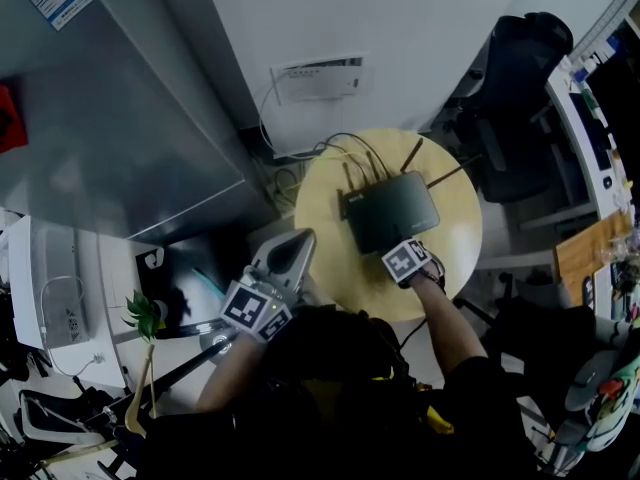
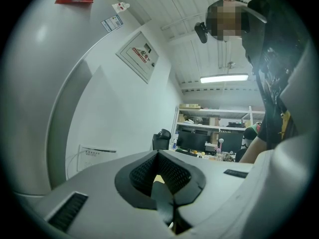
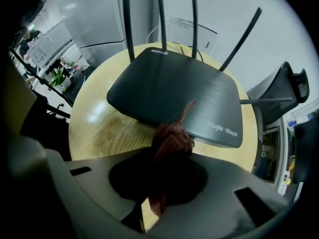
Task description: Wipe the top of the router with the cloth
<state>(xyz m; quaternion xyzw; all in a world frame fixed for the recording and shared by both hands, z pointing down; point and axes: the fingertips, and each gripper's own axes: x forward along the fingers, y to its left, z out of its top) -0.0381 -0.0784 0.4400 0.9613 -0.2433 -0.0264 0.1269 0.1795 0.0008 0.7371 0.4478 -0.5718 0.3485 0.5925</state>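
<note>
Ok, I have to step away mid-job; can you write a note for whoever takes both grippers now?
Left claw: shut, empty, held left of the table, aimed up at the wall.
Right claw: shut on the bunched red cloth at the near edge of the router; a cloth tip lies over that edge.
Router sits on the round table, antennas up.
Done: cloth picked up.
To do: wipe the router's top.

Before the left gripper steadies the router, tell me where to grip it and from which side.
Probably its left side edge, coming from the left: the router is a thin flat slab, antennas and cables crowd the far edge, and the right gripper holds the cloth at the near edge.
</note>
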